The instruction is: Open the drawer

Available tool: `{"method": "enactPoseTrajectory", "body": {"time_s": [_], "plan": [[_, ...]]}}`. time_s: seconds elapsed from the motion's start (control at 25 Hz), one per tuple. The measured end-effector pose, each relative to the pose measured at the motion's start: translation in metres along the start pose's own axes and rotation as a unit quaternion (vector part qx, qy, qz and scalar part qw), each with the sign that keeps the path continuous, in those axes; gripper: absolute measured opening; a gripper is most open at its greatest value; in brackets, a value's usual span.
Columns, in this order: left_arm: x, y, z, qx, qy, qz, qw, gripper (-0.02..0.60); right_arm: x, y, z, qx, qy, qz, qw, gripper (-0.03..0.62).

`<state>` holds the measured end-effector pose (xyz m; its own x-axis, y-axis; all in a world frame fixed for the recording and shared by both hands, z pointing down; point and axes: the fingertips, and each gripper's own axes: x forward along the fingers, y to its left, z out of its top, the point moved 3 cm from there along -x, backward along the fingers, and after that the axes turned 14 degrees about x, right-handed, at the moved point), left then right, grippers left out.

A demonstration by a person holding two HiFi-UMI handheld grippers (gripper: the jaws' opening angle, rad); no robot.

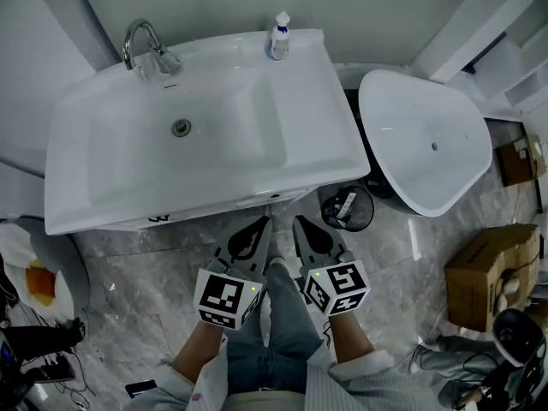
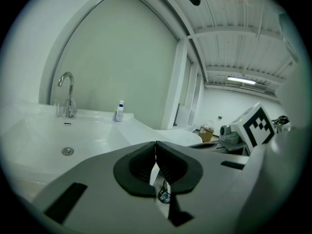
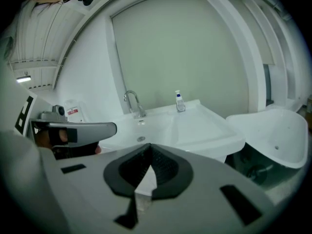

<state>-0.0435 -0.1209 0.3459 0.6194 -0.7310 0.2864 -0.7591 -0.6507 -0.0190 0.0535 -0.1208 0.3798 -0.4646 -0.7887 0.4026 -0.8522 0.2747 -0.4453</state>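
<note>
Nearest, at the bottom of the head view, a person's forearms (image 1: 195, 349) come out of pale sleeves above a blue-jeaned leg (image 1: 282, 324), each hand holding a gripper over the grey marble-look floor (image 1: 145, 289). Each gripper carries a cube with black-and-white square markers, which form patterns rather than words. Both point away from the person at the vanity. The left gripper (image 1: 264, 223) has its jaws closed, pads meeting at the tips with nothing between them. The right gripper (image 1: 298, 222), just beside it, is likewise closed and empty. Both tips are near the vanity's front, apart from it. Just past them, the drawer (image 1: 265, 199) shows only as a thin white strip under the near edge of the countertop, not jutting beyond it. A small dark mark on the cabinet front further left cannot be read. To the right on the floor stands a black wastebasket (image 1: 370, 208), and well to the right a brown cardboard box (image 1: 492, 272). Beyond the drawer lies the white washbasin (image 1: 325, 118) with its drain (image 1: 181, 128). At its far edge are a chrome faucet (image 1: 141, 45) on the left and a small bottle (image 1: 280, 37) with a blue label whose print is too small to read. A white oval tub (image 1: 411, 127) sits to the right.
</note>
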Motion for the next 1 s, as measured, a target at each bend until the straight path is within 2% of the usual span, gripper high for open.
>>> {"method": "enactPoseTrajectory", "body": {"time_s": [0.52, 0.88, 1.0], "plan": [[0.028, 0.001, -0.067, -0.013, -0.005, 0.027, 0.9995, 0.017, 0.037, -0.054, -0.058, -0.021, -0.010, -0.019, 1.000, 0.011], [0.045, -0.003, -0.122, -0.024, 0.014, 0.017, 0.9995, 0.017, 0.079, -0.080, -0.111, -0.017, 0.019, -0.017, 1.000, 0.017], [0.050, -0.003, -0.135, -0.027, 0.015, 0.009, 0.9995, 0.017, 0.095, -0.086, -0.124, -0.012, 0.032, -0.018, 0.999, 0.056]]}}
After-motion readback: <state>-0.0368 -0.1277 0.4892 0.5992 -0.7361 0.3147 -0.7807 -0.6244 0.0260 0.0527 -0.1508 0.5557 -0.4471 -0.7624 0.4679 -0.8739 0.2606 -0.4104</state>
